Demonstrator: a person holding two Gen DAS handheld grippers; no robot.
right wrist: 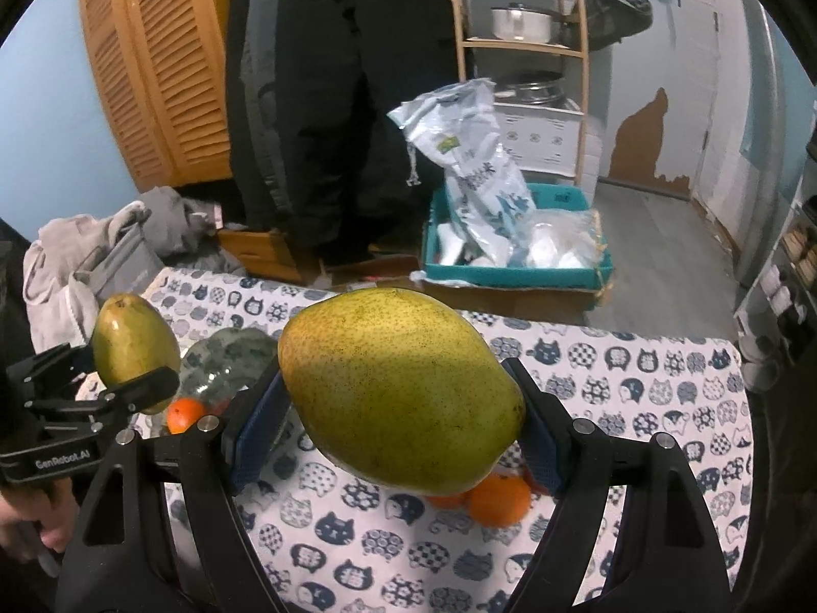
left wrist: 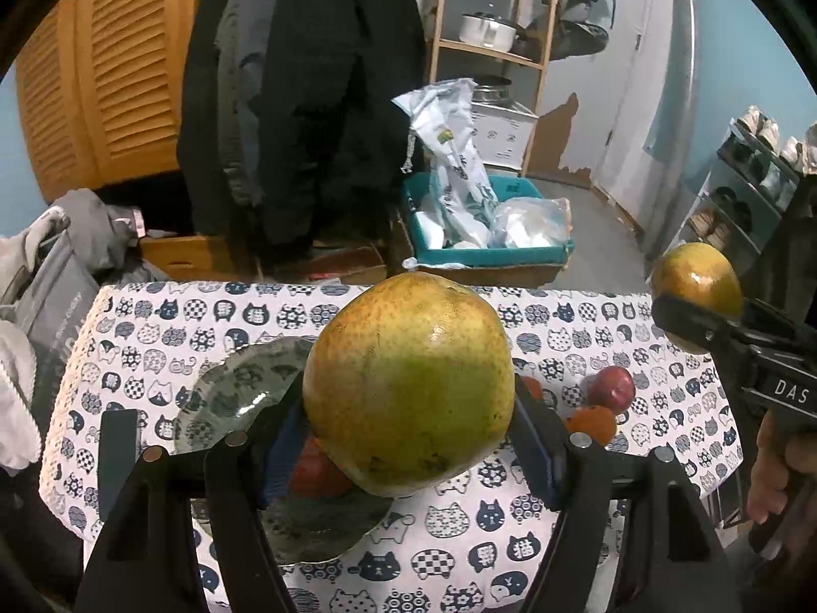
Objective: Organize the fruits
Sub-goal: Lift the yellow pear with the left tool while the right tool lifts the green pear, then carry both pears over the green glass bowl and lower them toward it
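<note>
- Yellow-green skin fills both wrist views: the left gripper point(left wrist: 408, 408) clamps one pear point(left wrist: 408, 383) between its blue pads, and the right gripper point(right wrist: 403, 419) clamps a second pear point(right wrist: 403, 393) the same way.
- Both fruits hang in the air above the cat-print tablecloth point(right wrist: 638, 408), neither one touching it.
- From the left wrist view, the patterned glass plate point(left wrist: 245, 383) lies under and at about 9 o'clock of the held pear, with a reddish fruit point(left wrist: 316, 470) on it.
- At 3 o'clock of that pear, a red plum point(left wrist: 613, 388) and an orange point(left wrist: 592, 424) sit on the cloth, off the plate.
- From the right wrist view, another orange point(right wrist: 498, 503) rests on the cloth just under the held pear.
- Judged step: carrying both pears toward a resting place, probably the plate.
- Next move calls for lowering one pear at a time onto bare glass, clear of the reddish fruit, then easing the pads apart; the rounded fruit may roll off.
</note>
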